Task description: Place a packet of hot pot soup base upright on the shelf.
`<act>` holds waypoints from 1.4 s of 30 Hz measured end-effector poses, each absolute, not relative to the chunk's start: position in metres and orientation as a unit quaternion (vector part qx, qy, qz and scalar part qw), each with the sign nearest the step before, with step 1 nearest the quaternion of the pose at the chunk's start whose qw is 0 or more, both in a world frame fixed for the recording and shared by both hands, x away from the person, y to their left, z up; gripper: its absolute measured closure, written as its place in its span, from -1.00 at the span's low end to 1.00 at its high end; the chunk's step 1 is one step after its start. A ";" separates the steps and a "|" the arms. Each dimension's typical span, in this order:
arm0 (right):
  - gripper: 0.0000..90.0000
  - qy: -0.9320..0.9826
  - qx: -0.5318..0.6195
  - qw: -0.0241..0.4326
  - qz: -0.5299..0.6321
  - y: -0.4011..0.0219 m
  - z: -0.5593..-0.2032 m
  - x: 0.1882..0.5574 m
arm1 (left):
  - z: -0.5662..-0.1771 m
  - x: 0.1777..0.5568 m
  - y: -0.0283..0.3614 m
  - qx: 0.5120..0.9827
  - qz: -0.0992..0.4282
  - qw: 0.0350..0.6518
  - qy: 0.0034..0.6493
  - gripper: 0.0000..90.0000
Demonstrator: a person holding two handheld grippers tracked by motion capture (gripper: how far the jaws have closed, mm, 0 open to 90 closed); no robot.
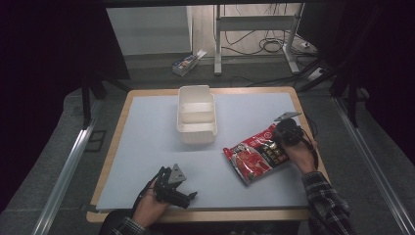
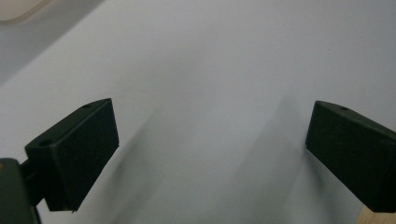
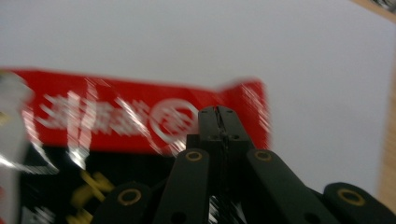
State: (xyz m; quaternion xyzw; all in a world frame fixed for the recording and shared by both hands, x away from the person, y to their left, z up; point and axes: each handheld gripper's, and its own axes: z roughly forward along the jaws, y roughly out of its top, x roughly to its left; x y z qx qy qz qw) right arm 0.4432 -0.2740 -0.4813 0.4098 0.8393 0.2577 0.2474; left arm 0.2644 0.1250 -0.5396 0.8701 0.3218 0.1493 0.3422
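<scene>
Right hand-held gripper [image 3: 218, 112]: jaws together, seemingly pinching the red snack bag [image 1: 254, 154] edge; view blurred.
Left hand-held gripper [image 2: 210, 154]: jaws apart over bare surface [image 2: 210, 70].

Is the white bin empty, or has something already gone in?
Empty. In the high view the white bin shows only its bare white floor and a divider; the red snack bag is outside it, on the grey mat.

Black grippers, brass-ringed screws on jaws, grey three-cornered plates, plaid sleeves [image 1: 325, 198]
</scene>
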 end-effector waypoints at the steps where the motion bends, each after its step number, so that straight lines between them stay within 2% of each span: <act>1: 0.98 0.834 0.421 0.245 0.258 -0.283 -0.483 0.441 | -0.539 0.264 0.125 0.869 0.147 0.344 0.323 -0.94; 5: 0.98 0.828 0.442 0.231 0.255 -0.301 -0.489 0.435 | -0.539 0.265 0.124 0.868 0.139 0.347 0.328 -0.93; 6: 0.98 0.826 0.451 0.205 0.269 -0.305 -0.493 0.429 | -0.539 0.265 0.124 0.867 0.137 0.347 0.330 -0.93; 7: 0.98 0.824 0.455 0.200 0.274 -0.305 -0.493 0.428 | -0.539 0.265 0.124 0.867 0.136 0.347 0.331 -0.93; 9: 0.98 0.822 0.456 0.205 0.272 -0.305 -0.493 0.426 | -0.539 0.266 0.124 0.866 0.132 0.349 0.333 -0.92; 15: 0.98 0.821 0.461 0.184 0.280 -0.294 -0.495 0.415 | -0.532 0.271 0.126 0.851 0.103 0.389 0.337 -0.90; 26: 0.98 0.837 0.432 0.171 0.290 -0.263 -0.497 0.391 | -0.526 0.276 0.119 0.849 0.090 0.409 0.324 -0.63; 28: 0.98 0.841 0.420 0.178 0.291 -0.265 -0.495 0.390 | -0.524 0.278 0.116 0.848 0.093 0.413 0.319 -0.44; 29: 0.97 0.840 0.419 0.179 0.295 -0.266 -0.494 0.390 | -0.522 0.280 0.113 0.846 0.093 0.419 0.317 -0.44; 30: 0.86 0.837 0.417 0.179 0.306 -0.270 -0.492 0.390 | -0.521 0.281 0.111 0.845 0.092 0.422 0.314 -0.31; 33: 0.73 0.835 0.414 0.184 0.314 -0.275 -0.491 0.388 | -0.519 0.285 0.100 0.847 0.096 0.424 0.307 -0.10; 34: 0.65 0.836 0.407 0.190 0.315 -0.277 -0.492 0.385 | -0.518 0.286 0.096 0.848 0.100 0.424 0.303 0.11; 35: 0.65 0.836 0.407 0.190 0.315 -0.277 -0.492 0.385 | -0.518 0.287 0.093 0.849 0.103 0.424 0.299 0.11; 38: 0.46 0.832 0.405 0.199 0.322 -0.281 -0.490 0.380 | -0.515 0.291 0.081 0.853 0.109 0.428 0.280 0.34; 40: 0.26 0.830 0.406 0.196 0.329 -0.286 -0.489 0.374 | -0.514 0.294 0.075 0.855 0.113 0.429 0.270 0.58; 42: 0.19 0.831 0.404 0.197 0.326 -0.287 -0.489 0.371 | -0.513 0.298 0.069 0.855 0.116 0.435 0.259 0.66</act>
